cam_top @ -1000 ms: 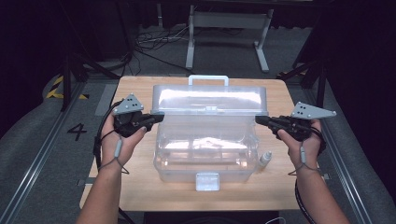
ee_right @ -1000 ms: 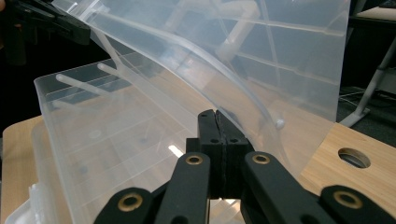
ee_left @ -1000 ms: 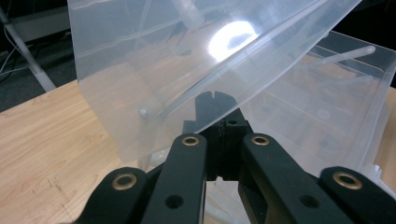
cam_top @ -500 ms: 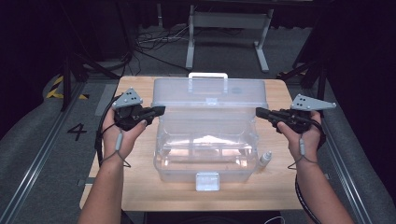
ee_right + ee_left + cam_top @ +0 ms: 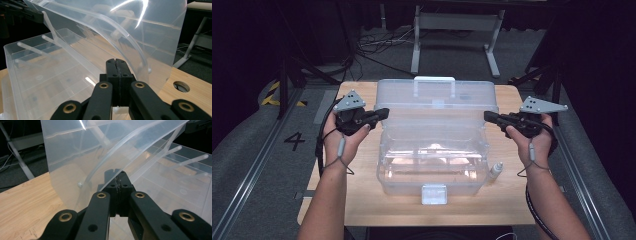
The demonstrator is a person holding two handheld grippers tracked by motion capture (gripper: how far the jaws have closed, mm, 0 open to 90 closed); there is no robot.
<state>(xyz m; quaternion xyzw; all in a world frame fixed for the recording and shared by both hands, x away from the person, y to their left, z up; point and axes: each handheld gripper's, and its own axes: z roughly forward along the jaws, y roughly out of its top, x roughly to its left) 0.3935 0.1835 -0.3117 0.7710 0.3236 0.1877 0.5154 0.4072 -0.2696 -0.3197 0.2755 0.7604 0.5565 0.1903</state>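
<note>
A person is working the lid [image 5: 439,102] of a clear plastic storage box [image 5: 432,165] that is sitting in the middle of the wooden worktop [image 5: 507,200], and the lid is standing raised and tilted back over the open base, its white handle [image 5: 434,82] uppermost at the far side. The step in hand looks like swinging this lid on its hinge, one gripper at each end; whether it is going up or coming down cannot be judged from this moment alone. The left gripper [image 5: 382,113] is pointing inward at the lid's left end, and in the left gripper view its jaws are pressed together, tips resting right at the lid's curved end wall [image 5: 75,170] without pinching anything. The right gripper [image 5: 488,116] is mirroring it at the right end, its jaws likewise pressed flat together beside the clear wall [image 5: 160,50]. A small white bottle [image 5: 496,170] is standing just beside the box's right front corner. The next move is probably calling for both grippers to push evenly, so the lid is not twisting, and for the right hand to stay clear of that bottle.
</note>
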